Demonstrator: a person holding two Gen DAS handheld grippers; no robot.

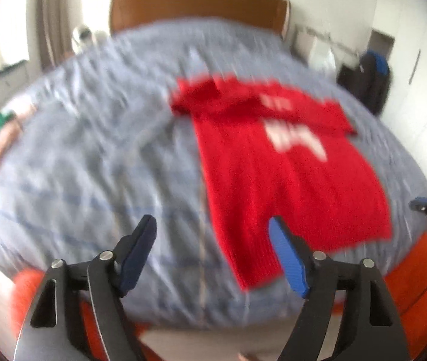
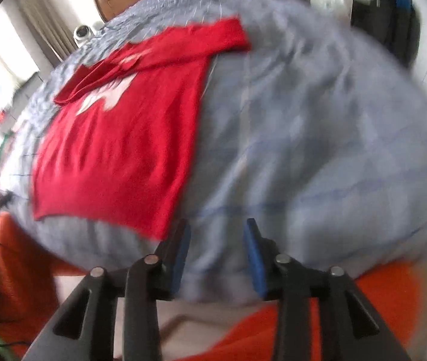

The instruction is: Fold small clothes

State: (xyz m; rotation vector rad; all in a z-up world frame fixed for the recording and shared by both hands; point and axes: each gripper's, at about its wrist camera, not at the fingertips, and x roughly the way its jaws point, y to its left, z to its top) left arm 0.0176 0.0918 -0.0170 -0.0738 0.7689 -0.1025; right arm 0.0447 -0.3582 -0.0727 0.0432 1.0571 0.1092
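- Left tongs (image 1: 213, 249) gape wide above the bed, holding nothing; the near hem of the shirt (image 1: 285, 174) lies just beneath the blue pad.
- Right tongs (image 2: 217, 255) stand partly open and empty, just beside the shirt's near corner.
- The shirt lies flat on the quilt (image 1: 93, 150), sleeves folded in.
- It looks light, limp knit; best pinched at the hem corners.

Red shirt (image 1: 273, 186) on blue-checked bed (image 1: 93, 150)
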